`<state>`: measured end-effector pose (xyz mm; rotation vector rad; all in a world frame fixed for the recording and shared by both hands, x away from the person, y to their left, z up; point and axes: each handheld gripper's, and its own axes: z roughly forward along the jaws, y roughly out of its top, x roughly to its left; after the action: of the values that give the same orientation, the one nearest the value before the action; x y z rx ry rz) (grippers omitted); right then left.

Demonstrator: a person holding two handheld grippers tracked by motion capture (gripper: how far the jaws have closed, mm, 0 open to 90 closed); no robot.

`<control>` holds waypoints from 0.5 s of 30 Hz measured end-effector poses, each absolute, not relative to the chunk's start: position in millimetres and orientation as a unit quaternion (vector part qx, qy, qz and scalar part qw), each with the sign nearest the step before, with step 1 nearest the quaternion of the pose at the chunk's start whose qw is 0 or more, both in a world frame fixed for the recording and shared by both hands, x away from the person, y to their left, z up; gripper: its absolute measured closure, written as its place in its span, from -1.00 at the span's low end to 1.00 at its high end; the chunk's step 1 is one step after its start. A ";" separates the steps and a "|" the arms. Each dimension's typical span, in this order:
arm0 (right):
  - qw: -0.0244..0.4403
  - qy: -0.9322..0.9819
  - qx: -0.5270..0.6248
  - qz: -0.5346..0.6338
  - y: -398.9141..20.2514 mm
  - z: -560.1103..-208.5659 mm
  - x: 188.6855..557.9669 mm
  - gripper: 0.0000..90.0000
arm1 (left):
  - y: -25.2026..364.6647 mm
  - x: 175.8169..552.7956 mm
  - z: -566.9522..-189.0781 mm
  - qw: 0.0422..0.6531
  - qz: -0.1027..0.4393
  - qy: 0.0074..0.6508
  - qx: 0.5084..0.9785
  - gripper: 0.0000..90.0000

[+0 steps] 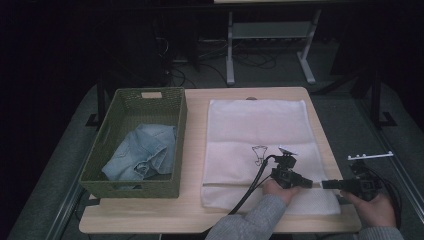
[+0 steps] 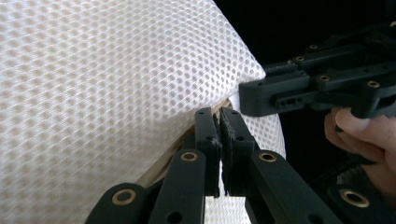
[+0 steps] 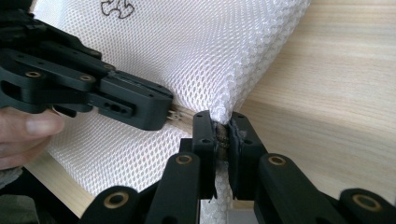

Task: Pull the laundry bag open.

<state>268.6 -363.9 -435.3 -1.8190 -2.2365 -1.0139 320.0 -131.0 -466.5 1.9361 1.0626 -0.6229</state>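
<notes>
Table-top: both hand-held grippers, left (image 1: 309, 183) and right (image 1: 325, 184), pinch mesh bag (image 1: 255, 127).

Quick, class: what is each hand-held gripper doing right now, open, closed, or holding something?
Left hand-held gripper: closed, pinching the white mesh bag at its edge.
Right hand-held gripper: closed on the same mesh bag's edge.

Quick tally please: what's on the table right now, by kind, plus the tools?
White mesh laundry bag: 1
Green woven basket: 1
Blue denim garment, inside the basket: 1
Handheld tools: 2, the left tool and the right tool, both at the bag's near right edge
Total: 5
</notes>
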 end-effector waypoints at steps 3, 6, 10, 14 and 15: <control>0.042 -0.731 -0.595 -0.331 -365.8 -435.3 268.3 0.82 | -127.7 319.6 -465.1 0.408 -0.244 0.420 0.773 0.93; 0.036 -0.729 -0.600 -0.327 -369.0 -435.2 267.6 0.82 | -121.6 320.1 -465.1 0.408 -0.243 0.422 0.772 0.93; 0.032 -0.726 -0.605 -0.325 -373.2 -435.1 266.6 0.82 | -114.4 320.3 -463.8 0.407 -0.239 0.422 0.774 0.93; 0.028 -0.726 -0.606 -0.324 -374.7 -434.6 266.0 0.82 | -105.9 320.6 -461.7 0.404 -0.237 0.422 0.776 0.93; 0.028 -0.725 -0.608 -0.323 -375.3 -434.6 265.7 0.82 | -104.1 320.7 -461.4 0.405 -0.235 0.422 0.776 0.93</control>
<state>265.7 -375.3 -434.6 -1.8765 -2.2376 -0.9982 320.7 -104.1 -461.4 1.9598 1.0646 -0.5937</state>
